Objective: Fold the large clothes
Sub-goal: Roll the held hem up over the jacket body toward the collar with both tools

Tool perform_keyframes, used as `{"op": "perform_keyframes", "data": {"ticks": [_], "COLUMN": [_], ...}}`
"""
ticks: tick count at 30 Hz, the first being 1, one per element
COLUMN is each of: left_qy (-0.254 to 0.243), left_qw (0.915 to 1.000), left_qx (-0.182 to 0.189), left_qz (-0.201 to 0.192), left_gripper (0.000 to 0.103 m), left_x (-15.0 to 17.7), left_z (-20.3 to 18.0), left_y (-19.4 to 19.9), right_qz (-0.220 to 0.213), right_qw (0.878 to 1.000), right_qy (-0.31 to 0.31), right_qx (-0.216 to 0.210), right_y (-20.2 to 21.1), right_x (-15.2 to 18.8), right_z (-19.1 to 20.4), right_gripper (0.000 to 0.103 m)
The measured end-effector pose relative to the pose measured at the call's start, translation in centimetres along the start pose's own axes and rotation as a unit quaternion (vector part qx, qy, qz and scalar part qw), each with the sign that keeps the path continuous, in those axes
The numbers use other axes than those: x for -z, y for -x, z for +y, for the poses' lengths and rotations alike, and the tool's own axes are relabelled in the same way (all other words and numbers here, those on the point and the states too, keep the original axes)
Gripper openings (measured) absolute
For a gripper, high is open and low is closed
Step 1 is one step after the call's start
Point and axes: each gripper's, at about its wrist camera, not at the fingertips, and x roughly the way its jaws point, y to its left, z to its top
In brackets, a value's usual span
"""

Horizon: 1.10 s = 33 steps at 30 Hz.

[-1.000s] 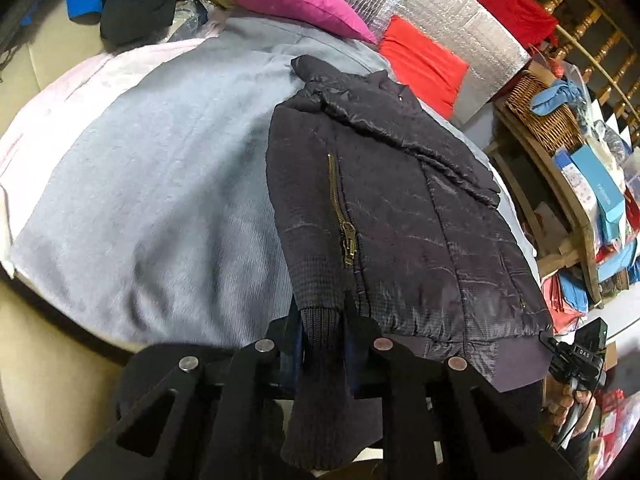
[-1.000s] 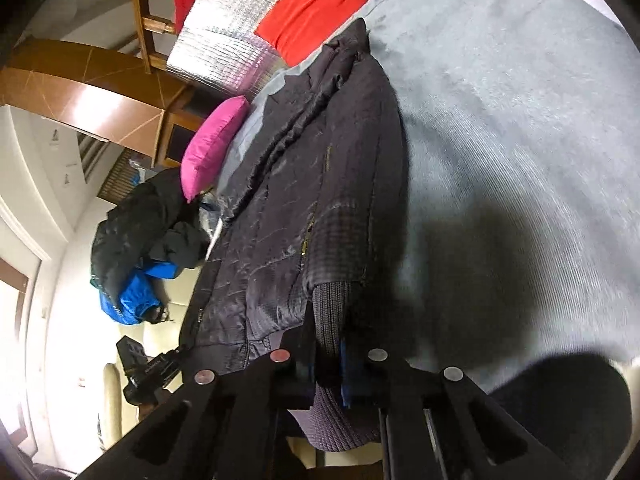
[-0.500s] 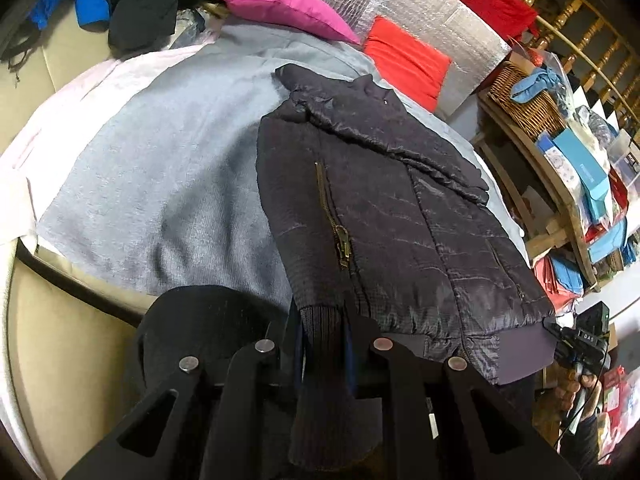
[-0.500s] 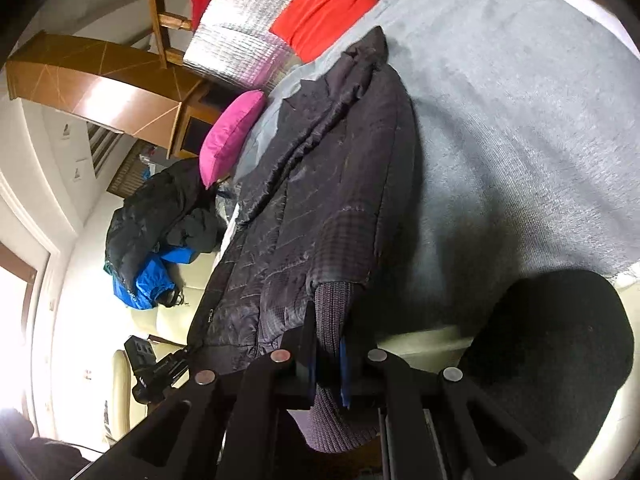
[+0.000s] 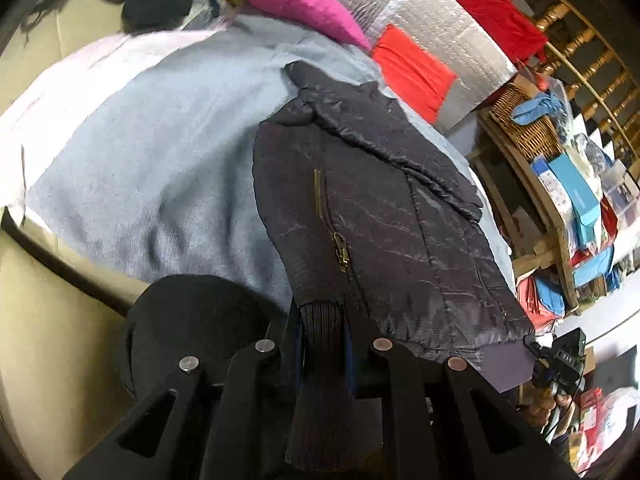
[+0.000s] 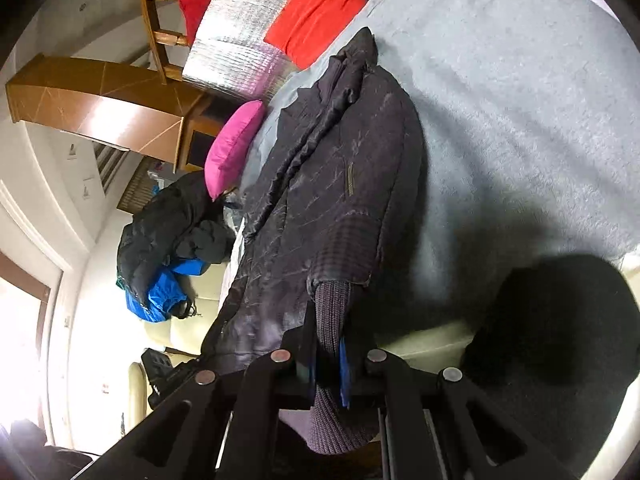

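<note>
A dark quilted jacket (image 5: pixel 384 216) with a brass zip lies lengthwise on a grey blanket (image 5: pixel 160 152) over a sofa. My left gripper (image 5: pixel 322 344) is shut on the ribbed knit hem (image 5: pixel 320 332) at one bottom corner. My right gripper (image 6: pixel 326 352) is shut on the ribbed knit hem (image 6: pixel 330 312) at the other bottom corner. The jacket (image 6: pixel 340 184) stretches away from both grippers, its collar at the far end. The other gripper (image 5: pixel 560 360) shows at the left wrist view's lower right.
A pink pillow (image 5: pixel 304 0), a red cushion (image 5: pixel 412 72) and a silver foil panel (image 5: pixel 440 28) sit beyond the collar. A heap of dark and blue clothes (image 6: pixel 172 248) lies to the side. A wooden shelf with baskets and boxes (image 5: pixel 560 168) stands near the bed.
Both grippers have drawn back toward the sofa's near edge with the hem held, pulling the jacket along the blanket. A dark round shape now shows at the near edge in both views.
</note>
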Motion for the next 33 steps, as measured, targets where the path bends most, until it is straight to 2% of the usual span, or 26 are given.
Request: {"op": "perform_keyframes", "data": {"ticks": [14, 22, 28, 33], "left_qy": [-0.014, -0.011, -0.013, -0.015], "left_qw": [0.9979, 0.9951, 0.9939, 0.9937], "left_qx": [0.028, 0.034, 0.028, 0.004], "left_qz": [-0.058, -0.093, -0.106, -0.111], "left_gripper": [0.017, 0.017, 0.017, 0.017], "left_x": [-4.8, -7.9, -9.8, -11.4], "left_z": [-3.1, -4.0, -5.0, -6.0], "left_y": [2.0, 2.7, 2.4, 1.7], "right_qz": [-0.041, -0.076, -0.091, -0.097], "right_qw": [0.998, 0.993, 0.991, 0.990], "right_qy": [0.028, 0.047, 0.056, 0.060], "right_qx": [-0.048, -0.074, -0.084, -0.085], "right_y": [1.2, 1.4, 0.9, 0.4], "right_x": [-3.5, -6.6, -8.6, -10.3], "right_z": [4.1, 6.8, 7.8, 8.5], "right_gripper": [0.008, 0.008, 0.008, 0.008]}}
